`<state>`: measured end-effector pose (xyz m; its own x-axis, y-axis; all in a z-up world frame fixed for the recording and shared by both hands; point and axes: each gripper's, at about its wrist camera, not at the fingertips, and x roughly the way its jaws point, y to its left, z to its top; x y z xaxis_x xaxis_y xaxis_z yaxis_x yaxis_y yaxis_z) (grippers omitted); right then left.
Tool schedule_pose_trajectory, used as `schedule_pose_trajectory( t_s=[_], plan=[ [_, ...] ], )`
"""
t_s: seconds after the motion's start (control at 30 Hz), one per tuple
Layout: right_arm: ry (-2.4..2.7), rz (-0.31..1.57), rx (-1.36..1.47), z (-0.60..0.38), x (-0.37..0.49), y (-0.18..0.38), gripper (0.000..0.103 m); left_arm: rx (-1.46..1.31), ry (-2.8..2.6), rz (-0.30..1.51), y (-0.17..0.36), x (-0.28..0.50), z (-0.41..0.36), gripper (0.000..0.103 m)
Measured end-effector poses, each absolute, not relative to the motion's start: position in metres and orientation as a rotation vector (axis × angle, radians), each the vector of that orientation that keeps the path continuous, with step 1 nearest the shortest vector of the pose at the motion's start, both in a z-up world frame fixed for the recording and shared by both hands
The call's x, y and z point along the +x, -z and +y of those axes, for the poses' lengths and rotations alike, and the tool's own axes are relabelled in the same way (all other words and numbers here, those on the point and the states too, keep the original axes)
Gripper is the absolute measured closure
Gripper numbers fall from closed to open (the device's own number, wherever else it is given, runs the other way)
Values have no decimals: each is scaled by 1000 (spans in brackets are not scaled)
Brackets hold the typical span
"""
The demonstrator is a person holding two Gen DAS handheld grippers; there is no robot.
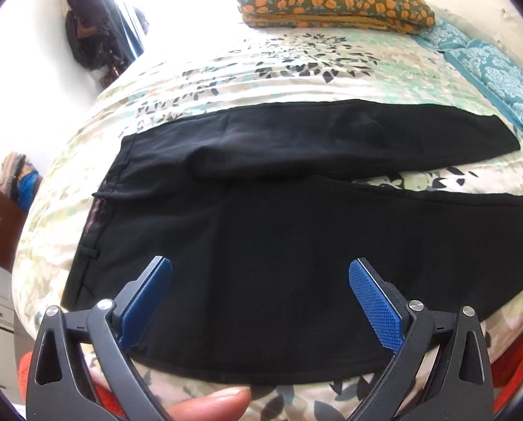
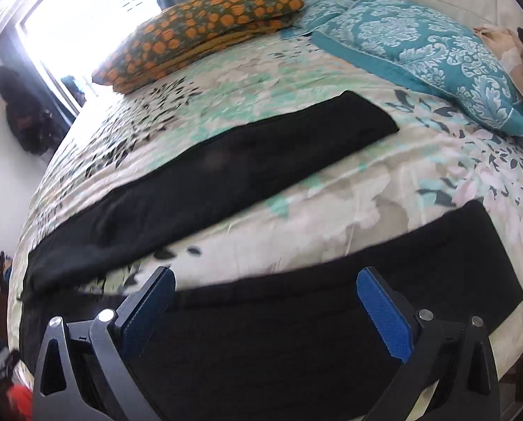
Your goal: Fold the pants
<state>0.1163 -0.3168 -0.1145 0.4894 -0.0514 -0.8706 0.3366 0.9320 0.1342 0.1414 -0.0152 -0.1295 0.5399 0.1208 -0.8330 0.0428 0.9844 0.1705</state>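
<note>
while the pants lie flat on the bed, legs apart, no fold is made — left gripper and right gripper jaws released, empty.

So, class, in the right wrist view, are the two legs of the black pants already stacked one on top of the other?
No: the far leg and the near leg lie apart, with a strip of floral bedspread showing between them.

1. The pants were plain black.
2. The bedspread was cream with teal and dark leaves.
3. One pillow showed orange flowers on olive; another teal damask.
4. The gripper pads were blue.
</note>
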Motion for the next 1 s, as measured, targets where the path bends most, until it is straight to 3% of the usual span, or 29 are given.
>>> schedule_pose_trajectory(
  t_s=[0.17, 0.33, 0.73, 1.0],
  plan=[
    [286, 1141, 208, -277, 65, 153, 0, 217, -66, 1032, 171, 149, -27, 1],
    [246, 1113, 84, -262, 56, 142, 0, 279, -22, 1091, 202, 127, -34, 1],
    [140, 1100, -110, -205, 63, 161, 0, 165, 9, 1123, 209, 115, -15, 0],
    [148, 1145, -42, -214, 61, 177, 0, 124, 52, 1121, 212, 114, -3, 0]
  ],
)
